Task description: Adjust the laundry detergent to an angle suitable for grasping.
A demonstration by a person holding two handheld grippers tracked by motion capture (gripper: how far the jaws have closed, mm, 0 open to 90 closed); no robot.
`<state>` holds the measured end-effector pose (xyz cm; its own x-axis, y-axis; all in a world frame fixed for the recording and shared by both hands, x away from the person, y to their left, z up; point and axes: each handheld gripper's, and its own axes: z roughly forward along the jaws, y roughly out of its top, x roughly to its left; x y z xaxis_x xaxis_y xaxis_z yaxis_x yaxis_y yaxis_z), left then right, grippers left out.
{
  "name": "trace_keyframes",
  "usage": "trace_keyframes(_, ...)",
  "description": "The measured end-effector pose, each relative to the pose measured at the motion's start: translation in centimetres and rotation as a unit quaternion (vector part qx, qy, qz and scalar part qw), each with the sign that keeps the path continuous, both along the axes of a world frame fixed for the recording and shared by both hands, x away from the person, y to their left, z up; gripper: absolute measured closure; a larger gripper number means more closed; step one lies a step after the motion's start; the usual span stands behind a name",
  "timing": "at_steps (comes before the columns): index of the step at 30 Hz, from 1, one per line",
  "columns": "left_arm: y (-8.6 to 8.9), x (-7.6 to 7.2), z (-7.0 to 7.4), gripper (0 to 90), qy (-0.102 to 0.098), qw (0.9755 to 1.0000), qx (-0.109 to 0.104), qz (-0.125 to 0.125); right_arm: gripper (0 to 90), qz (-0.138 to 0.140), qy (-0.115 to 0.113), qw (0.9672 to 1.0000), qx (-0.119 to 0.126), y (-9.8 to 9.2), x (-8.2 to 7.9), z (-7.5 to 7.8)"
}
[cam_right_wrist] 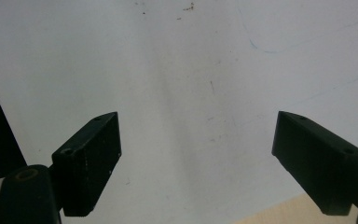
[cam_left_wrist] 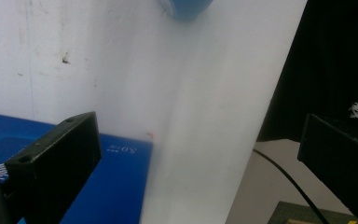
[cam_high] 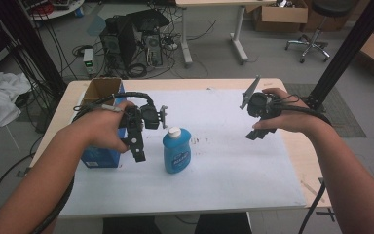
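On the white-topped counter a blue plastic bottle with a white cap stands upright near the centre. The left tongs hang at its nine o'clock, just beside it, jaws wide apart and empty, above the edge of a blue open-topped cardboard box. The right tongs hover at the bottle's three o'clock, well apart from it, jaws also spread with nothing between.
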<state>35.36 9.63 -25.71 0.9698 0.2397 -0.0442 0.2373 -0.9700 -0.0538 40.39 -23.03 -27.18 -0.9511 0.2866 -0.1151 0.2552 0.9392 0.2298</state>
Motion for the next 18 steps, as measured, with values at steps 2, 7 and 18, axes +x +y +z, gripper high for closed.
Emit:
trace_keyframes(2, -0.03, 0.0, 0.03, 0.0, 0.0, 1.0, 0.001, -0.002, 15.7, 0.001, -0.001, 1.0, 0.0, 0.1, -0.14, 0.07)
trace_keyframes(7, 0.02, -0.03, -0.14, 0.1, 0.002, 1.0, -0.001, -0.005, 15.7, 0.001, -0.002, 1.0, -0.001, 0.24, -0.17, 0.08)
trace_keyframes(18, -0.16, 0.07, 0.34, 0.1, -0.003, 1.0, 0.003, 0.0, 15.7, 0.004, -0.007, 1.0, 0.0, 0.26, -0.22, 0.24)
